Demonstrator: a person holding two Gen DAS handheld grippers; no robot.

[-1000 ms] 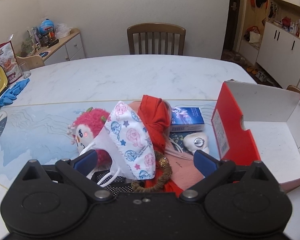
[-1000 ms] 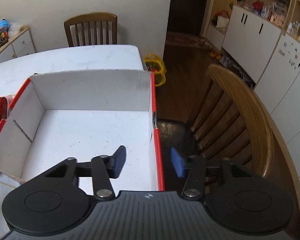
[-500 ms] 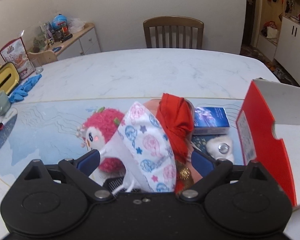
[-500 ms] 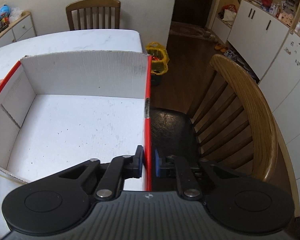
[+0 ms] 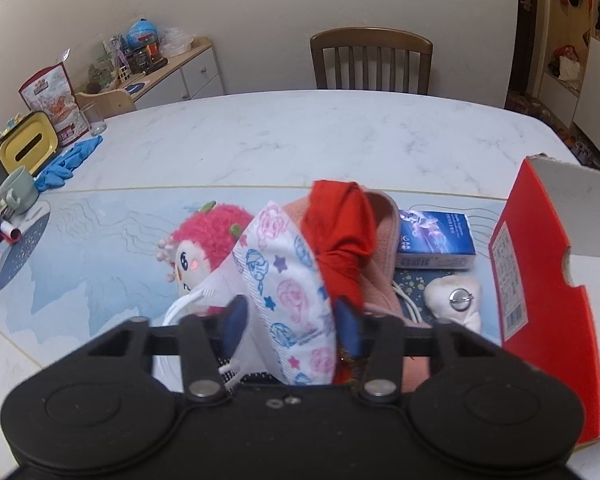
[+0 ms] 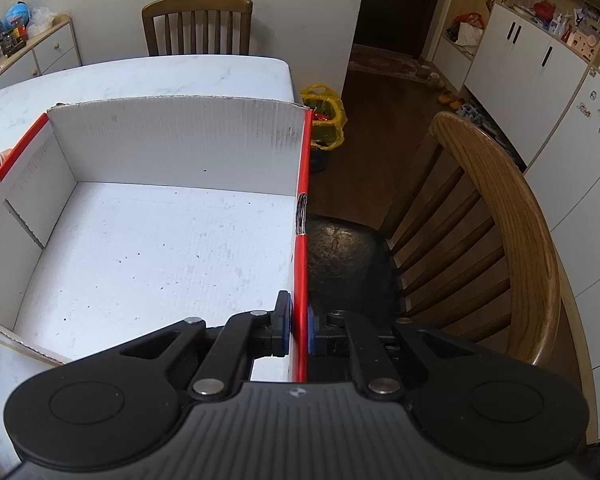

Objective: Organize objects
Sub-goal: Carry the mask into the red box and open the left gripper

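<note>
Face mask [image 5: 296, 300] — lower end behind gripper

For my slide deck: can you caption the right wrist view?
Right gripper clamped on the red side wall of the empty white-lined box, beside a wooden chair.

Both grippers are matte black plastic. The left gripper [image 5: 292, 322] has smooth round housings, silver pivot screws and blue finger pads. The right gripper [image 6: 299, 330] looks alike, with a ribbed top bearing a small white logo.
</note>
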